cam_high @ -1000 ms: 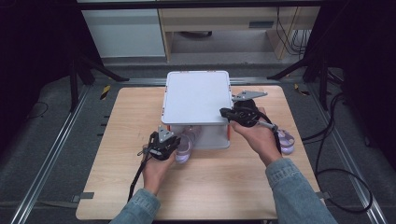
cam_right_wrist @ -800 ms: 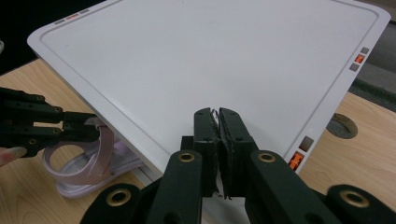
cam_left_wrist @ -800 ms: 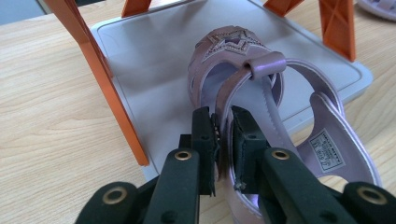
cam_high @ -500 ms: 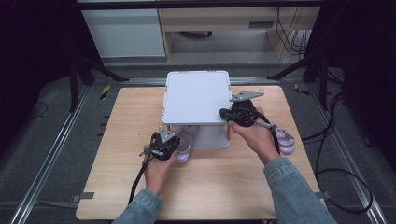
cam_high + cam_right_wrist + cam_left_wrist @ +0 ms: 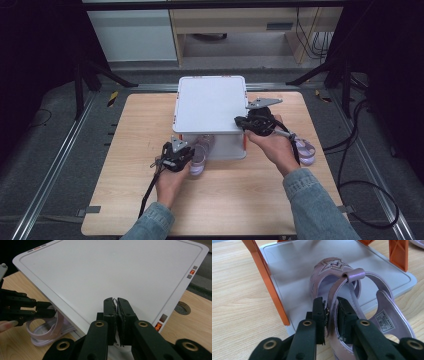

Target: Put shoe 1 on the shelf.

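Note:
A lilac sandal (image 5: pixel 199 160) (image 5: pixel 332 265) lies toe-first on the lower tray (image 5: pixel 294 267) of a white two-level rack (image 5: pixel 212 102) with orange posts (image 5: pixel 269 287); its heel hangs over the front edge. My left gripper (image 5: pixel 192 157) (image 5: pixel 332 305) is shut on the sandal's back strap; its jaws have just been opening slightly, with the strap still between the pads. My right gripper (image 5: pixel 239 120) (image 5: pixel 117 302) is shut on nothing, its tips over the front right corner of the rack's top (image 5: pixel 112 270). The right gripper view also shows the left gripper (image 5: pixel 53 312) and the sandal (image 5: pixel 50 332).
A second lilac sandal (image 5: pixel 304 150) lies on the wooden table (image 5: pixel 135 150) to the right of the rack, behind my right wrist. A round hole (image 5: pixel 182 307) is cut in the tabletop near the rack. Cables trail off the table's right side.
Both hands stay where they were. The sandal remains at the rack's lower front and the right gripper at the top corner.

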